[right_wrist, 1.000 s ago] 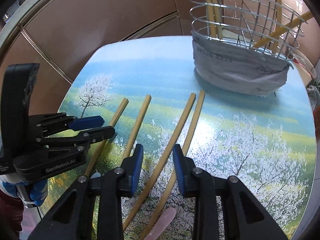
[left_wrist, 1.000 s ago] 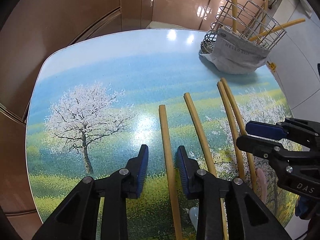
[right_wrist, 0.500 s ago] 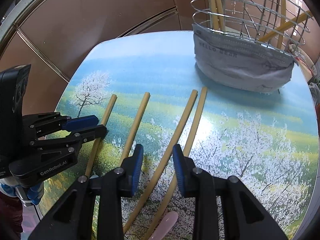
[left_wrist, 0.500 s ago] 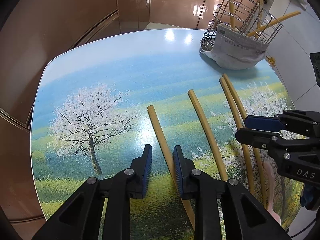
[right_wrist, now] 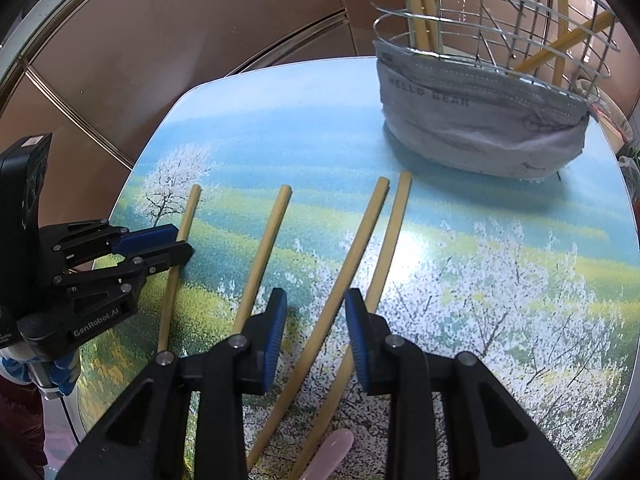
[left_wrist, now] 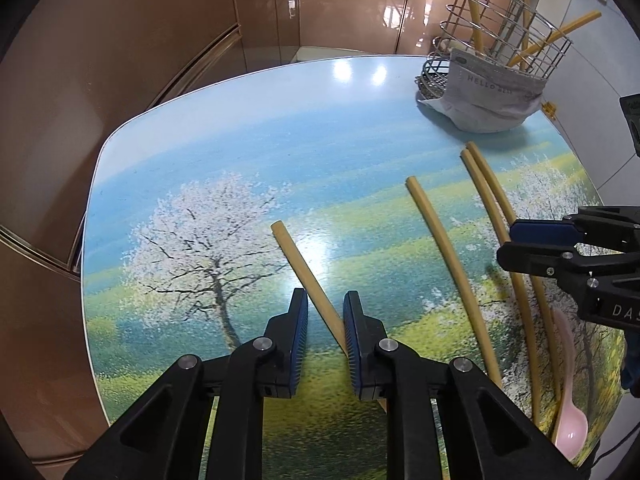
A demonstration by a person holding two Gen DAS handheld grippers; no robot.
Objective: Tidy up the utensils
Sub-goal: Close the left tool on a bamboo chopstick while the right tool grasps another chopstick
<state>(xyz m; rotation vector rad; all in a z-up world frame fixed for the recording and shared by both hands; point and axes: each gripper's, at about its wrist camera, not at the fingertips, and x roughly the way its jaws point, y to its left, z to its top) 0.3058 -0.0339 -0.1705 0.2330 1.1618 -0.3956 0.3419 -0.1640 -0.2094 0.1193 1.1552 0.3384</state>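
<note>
Four tan chopsticks and a pink spoon point(left_wrist: 570, 412) lie on the picture-printed table point(left_wrist: 240, 140). My left gripper point(left_wrist: 326, 308) hangs over the leftmost chopstick point(left_wrist: 296, 258). Its jaws are closing with the stick slanting between them, and the stick's lower end runs under the right finger. The pads do not clamp it. My right gripper point(right_wrist: 316, 308) stands open low over the right-hand pair. One chopstick point(right_wrist: 348, 264) lies between its fingers and the other point(right_wrist: 394, 232) passes behind the right finger point(right_wrist: 358, 328). Each gripper shows side-on in the other's view: left gripper point(right_wrist: 180, 240), right gripper point(left_wrist: 516, 244).
A wire utensil basket point(left_wrist: 500, 20) wrapped in a grey face mask point(left_wrist: 492, 92) stands at the table's far right corner, with several chopsticks standing in it. Brown glossy panels rise behind the table. The table's right edge runs close to the spoon.
The left jaws have narrowed around the leftmost chopstick, which now lies more slanted in the left wrist view. The right gripper has kept its place and opening.
</note>
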